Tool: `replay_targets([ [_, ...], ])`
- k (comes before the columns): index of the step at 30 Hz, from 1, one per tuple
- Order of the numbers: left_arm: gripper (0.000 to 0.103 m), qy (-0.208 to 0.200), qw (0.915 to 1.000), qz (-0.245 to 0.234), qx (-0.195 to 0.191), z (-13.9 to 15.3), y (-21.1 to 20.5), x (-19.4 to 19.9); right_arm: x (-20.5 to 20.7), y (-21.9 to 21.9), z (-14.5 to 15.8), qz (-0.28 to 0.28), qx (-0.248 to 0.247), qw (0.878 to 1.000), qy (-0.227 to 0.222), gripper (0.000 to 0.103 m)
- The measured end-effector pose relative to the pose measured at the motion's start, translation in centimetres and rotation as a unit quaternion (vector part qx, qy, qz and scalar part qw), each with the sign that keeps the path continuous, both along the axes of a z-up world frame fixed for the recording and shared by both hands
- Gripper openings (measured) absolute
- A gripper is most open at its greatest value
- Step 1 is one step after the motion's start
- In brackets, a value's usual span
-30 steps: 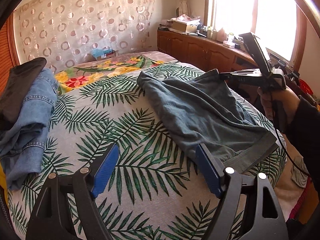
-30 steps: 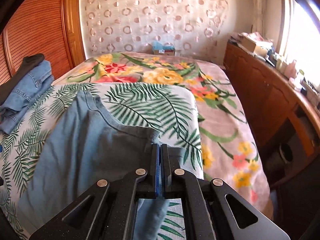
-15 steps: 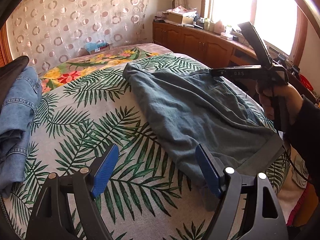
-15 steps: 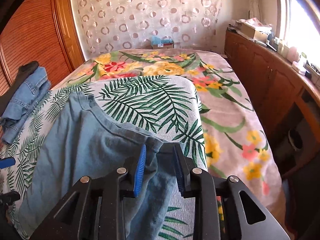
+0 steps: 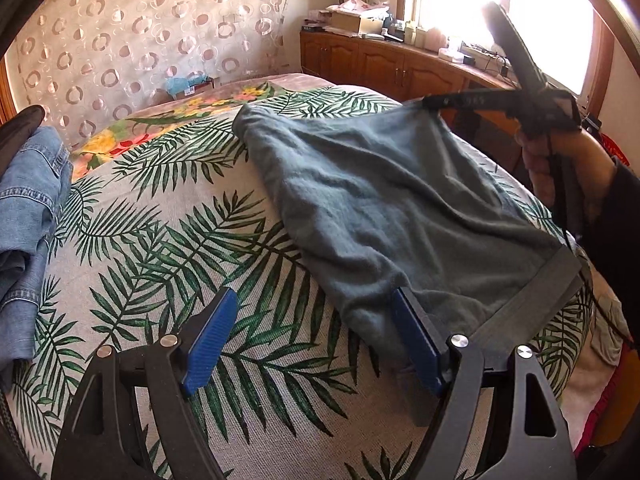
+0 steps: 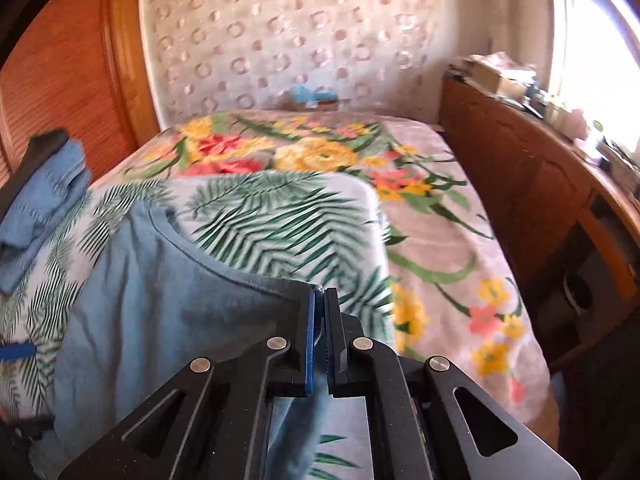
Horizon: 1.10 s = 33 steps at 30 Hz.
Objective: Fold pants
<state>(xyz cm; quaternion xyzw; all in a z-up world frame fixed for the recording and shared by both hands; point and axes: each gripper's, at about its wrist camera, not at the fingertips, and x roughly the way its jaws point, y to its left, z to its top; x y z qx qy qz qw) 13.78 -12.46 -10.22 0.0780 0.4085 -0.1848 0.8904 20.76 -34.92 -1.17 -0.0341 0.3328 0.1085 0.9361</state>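
The right tongs (image 6: 319, 320) are clamped on a far corner of the blue-grey pants (image 5: 384, 208), lifting it off the palm-leaf bedspread (image 5: 168, 248), while the left tongs (image 5: 316, 340) stand wide apart, one pad just beside the pants' near waistband corner. This looks like the gripping step before a fold; next, the left tongs likely need to close on that corner.

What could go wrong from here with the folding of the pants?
1. The right claw pinches only a thin edge of the pants; the cloth may slip out.
2. The left claw is open, one finger beside the waistband end; nothing holds that end, so the pants may drag across the bedspread.
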Motion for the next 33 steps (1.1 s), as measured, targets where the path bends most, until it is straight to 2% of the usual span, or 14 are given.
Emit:
replay_targets([
  [6, 0.080, 0.006, 1.0000, 0.001, 0.001, -0.4, 0.0, 0.0, 0.7, -1.0, -0.4, -0.020, -0.011, 1.000, 0.019, 0.004],
  [9, 0.080, 0.009, 1.0000, 0.001, 0.001, -0.4, 0.0, 0.1, 0.3, -1.0, -0.2, -0.019, 0.002, 1.000, 0.022, 0.011],
  [11, 0.080, 0.013, 0.9999, 0.001, 0.001, -0.5, 0.0, 0.1, -0.2, -0.7, 0.4, -0.015, 0.004, 1.000, 0.023, 0.020],
  [15, 0.080, 0.021, 0.9998, 0.003, -0.001, -0.7, -0.1, 0.3, -2.7, -0.4, 0.7, 0.009, 0.008, 1.000, 0.027, 0.023],
  [22, 0.080, 0.023, 0.9997, 0.003, -0.001, -0.7, -0.1, 0.3, -9.1, -0.3, -0.3, 0.032, 0.005, 0.999, 0.041, 0.023],
  [30, 0.082, 0.023, 0.9997, 0.004, 0.000, -0.8, 0.2, 0.7, -11.9, 0.5, -1.6, 0.044, -0.004, 0.997, 0.056, 0.021],
  [31, 0.082, 0.023, 0.9997, 0.004, 0.000, -0.8, 0.2, 0.7, -12.1, 0.6, -1.5, 0.045, -0.009, 0.998, 0.053, 0.007],
  [33, 0.082, 0.023, 0.9997, 0.004, 0.000, -0.8, 0.2, 0.7, -12.5, 0.5, -1.2, 0.046, -0.011, 0.998, 0.047, 0.004],
])
